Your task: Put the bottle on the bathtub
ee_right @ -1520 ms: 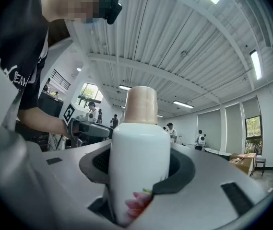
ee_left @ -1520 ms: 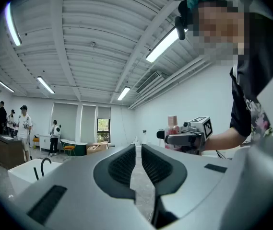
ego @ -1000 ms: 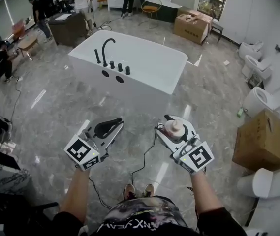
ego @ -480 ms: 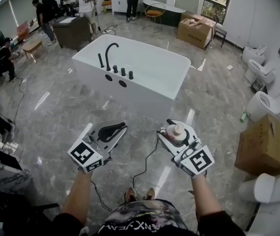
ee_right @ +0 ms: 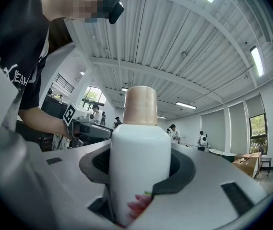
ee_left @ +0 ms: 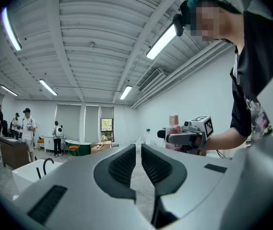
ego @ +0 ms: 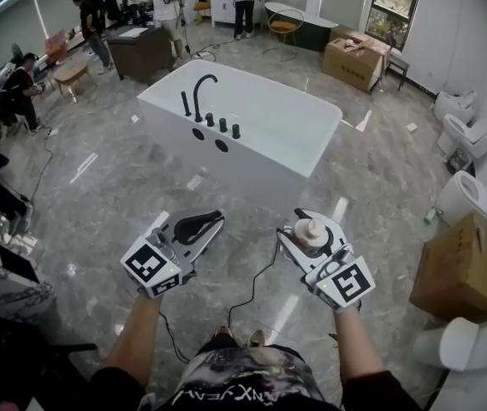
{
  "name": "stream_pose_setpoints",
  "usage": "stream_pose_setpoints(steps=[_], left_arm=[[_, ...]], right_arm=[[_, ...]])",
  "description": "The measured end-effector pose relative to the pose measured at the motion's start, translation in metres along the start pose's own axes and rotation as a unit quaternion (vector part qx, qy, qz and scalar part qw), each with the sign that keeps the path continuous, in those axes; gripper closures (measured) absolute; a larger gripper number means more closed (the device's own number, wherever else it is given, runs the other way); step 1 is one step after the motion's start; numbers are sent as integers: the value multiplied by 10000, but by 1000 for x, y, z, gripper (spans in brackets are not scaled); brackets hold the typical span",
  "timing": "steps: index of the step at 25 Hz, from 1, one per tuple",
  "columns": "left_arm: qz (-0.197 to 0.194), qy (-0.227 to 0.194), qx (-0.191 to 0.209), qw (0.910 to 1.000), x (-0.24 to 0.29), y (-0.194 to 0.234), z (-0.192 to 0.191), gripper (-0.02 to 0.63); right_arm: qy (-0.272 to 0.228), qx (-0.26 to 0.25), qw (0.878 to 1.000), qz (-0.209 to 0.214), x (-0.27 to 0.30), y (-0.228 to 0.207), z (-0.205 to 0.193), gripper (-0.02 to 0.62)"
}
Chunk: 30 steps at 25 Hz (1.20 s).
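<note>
A white bottle (ego: pixel 309 232) with a tan cap stands upright between the jaws of my right gripper (ego: pixel 307 231), which is shut on it. In the right gripper view the bottle (ee_right: pixel 139 159) fills the middle, a small pink print low on its side. My left gripper (ego: pixel 193 227) is held level beside it, jaws nearly together around nothing; its view shows the dark pads (ee_left: pixel 126 166) with a thin slit between them. The white bathtub (ego: pixel 294 167) stands ahead on the marble floor, a black faucet (ego: pixel 198 92) and knobs on its left rim.
Several people stand near a dark desk (ego: pixel 140 50) at the back left. Cardboard boxes (ego: pixel 464 269) and white toilets (ego: pixel 466 195) line the right side. A black cable (ego: pixel 256 289) trails on the floor by my feet.
The bathtub has shifted lower and to the right in the head view as I come closer. Both grippers hold the same pose, bottle still gripped.
</note>
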State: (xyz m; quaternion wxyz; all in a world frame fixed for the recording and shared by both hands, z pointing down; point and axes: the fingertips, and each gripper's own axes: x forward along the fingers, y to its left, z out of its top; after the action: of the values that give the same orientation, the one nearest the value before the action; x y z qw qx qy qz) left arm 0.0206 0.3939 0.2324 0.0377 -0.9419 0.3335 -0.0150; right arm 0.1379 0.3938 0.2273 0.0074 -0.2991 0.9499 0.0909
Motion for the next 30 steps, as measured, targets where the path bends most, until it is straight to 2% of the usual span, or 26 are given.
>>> stream_pose_setpoints(steps=[3,11,18,21,24,30], left_arm=[[69,8,12,10000,-6,-5,-4,555],[106,23,83,9999,10,-4,-8,557],[26,-43,141,9999,34,12,-36,556],[-9,-61,140,9999,52,43,-46,556],[-54,-102,95,9999,69,83,-57,556],[-127,-94,-67,9999,105,172,-82,556]], right_arm=[[-7,-9,10000,51,-1,5,-2,394],[-90,-50,9999,-13,-11,-14,-8,394],[47,-73,10000,-17,-3,-32,-41,394],[-65,-113,9999,-76,22,-56,-52,394],[85,-100,9999,-60,57,-79,-67,394],[53,-65,9998,-194,135,-134,-95,394]])
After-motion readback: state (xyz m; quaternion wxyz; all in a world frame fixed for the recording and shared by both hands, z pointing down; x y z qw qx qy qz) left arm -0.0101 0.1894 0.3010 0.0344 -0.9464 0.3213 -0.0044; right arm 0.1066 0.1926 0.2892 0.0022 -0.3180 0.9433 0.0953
